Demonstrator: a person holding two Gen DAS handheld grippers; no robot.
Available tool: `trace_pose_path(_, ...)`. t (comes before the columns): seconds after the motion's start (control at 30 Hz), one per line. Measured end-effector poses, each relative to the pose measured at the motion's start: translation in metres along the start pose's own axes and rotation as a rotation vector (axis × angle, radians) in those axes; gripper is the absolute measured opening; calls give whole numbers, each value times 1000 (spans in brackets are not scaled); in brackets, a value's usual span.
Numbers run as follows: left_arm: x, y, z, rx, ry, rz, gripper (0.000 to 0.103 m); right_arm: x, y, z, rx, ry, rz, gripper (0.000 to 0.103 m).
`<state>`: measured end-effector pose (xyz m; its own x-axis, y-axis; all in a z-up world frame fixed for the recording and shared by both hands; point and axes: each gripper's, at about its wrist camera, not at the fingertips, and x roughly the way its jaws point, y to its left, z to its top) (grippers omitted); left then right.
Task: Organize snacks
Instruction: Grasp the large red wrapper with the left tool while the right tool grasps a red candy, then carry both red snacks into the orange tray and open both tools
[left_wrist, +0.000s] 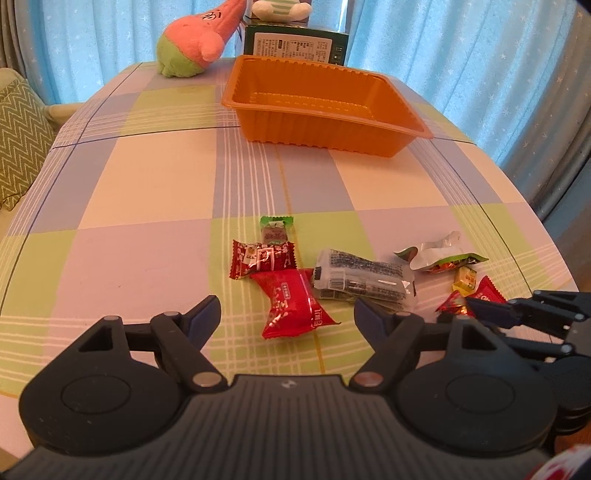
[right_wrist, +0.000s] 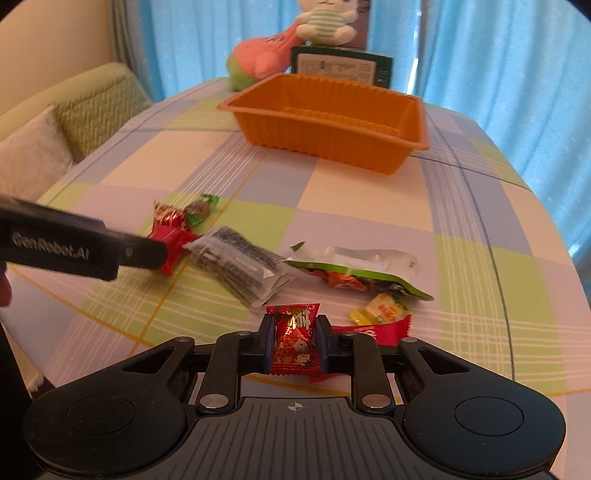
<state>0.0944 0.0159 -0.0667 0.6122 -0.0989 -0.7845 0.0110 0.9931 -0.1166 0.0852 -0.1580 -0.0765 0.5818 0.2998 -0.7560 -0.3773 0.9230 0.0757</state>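
Note:
Snack packets lie scattered on the checked tablecloth. My right gripper (right_wrist: 293, 341) is shut on a small red candy packet with gold print (right_wrist: 295, 336); the same gripper shows in the left wrist view at the right edge (left_wrist: 476, 306). My left gripper (left_wrist: 286, 314) stands open just above a bright red candy packet (left_wrist: 295, 302), its pads not touching it. Beside that lie a dark red packet (left_wrist: 264, 258), a small green packet (left_wrist: 275, 229), a clear pack with black print (left_wrist: 364, 280), an opened green and silver bag (right_wrist: 354, 269) and a yellow candy (right_wrist: 384, 308). The orange tray (left_wrist: 321, 122) stands farther back.
Behind the tray are a dark green box (left_wrist: 295, 46), a pink and green plush toy (left_wrist: 192, 48) and a white plush toy (right_wrist: 325, 22). Blue curtains hang beyond the table. A green sofa with cushions (right_wrist: 74, 122) stands left of the table. A red wrapper (right_wrist: 376, 328) lies right of my right gripper.

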Motion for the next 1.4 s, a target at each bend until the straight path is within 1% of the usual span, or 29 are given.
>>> trace_pose_path(0.03,3,-1,1,5,2,3,71,-3,-3,1,17,-7,-3,23)
trace_pose_path(0.1,9,-3,2,14,7,8,61,-6,-8,2,34,-18,-9,23)
trace_pose_path(0.2,15,-2,5,12,10,9,52,-9,-11,4,47,-25,-12,23)
trace_pose_path(0.27,19,-1,6,13,12,11,50,-9,-12,4,51,-26,-12,23)
trace_pose_path(0.4,26,1,6,32,33,14,37,-8,-12,3,54,-23,-4,23)
trace_pose_path(0.43,26,1,5,33,39,14,36,-7,-12,3,55,-22,-2,23)
trace_pose_path(0.47,27,1,5,35,44,13,30,-7,-12,3,57,-22,-1,23)
trace_pose_path(0.67,21,-1,1,47,49,17,20,-8,-13,4,69,-28,-1,23)
trace_pose_path(0.83,6,-3,0,35,34,18,20,-16,-13,7,75,-50,-5,23)
trace_pose_path(0.97,-2,-6,-3,43,30,19,20,-22,-12,8,76,-60,-3,23)
trace_pose_path(1.13,3,-9,-13,63,85,24,20,-27,-9,6,73,-63,-1,23)
trace_pose_path(1.27,11,-12,-18,87,118,45,23,-27,-9,4,81,-58,1,23)
trace_pose_path(1.4,13,-12,-21,92,112,53,22,-27,-11,6,87,-64,0,23)
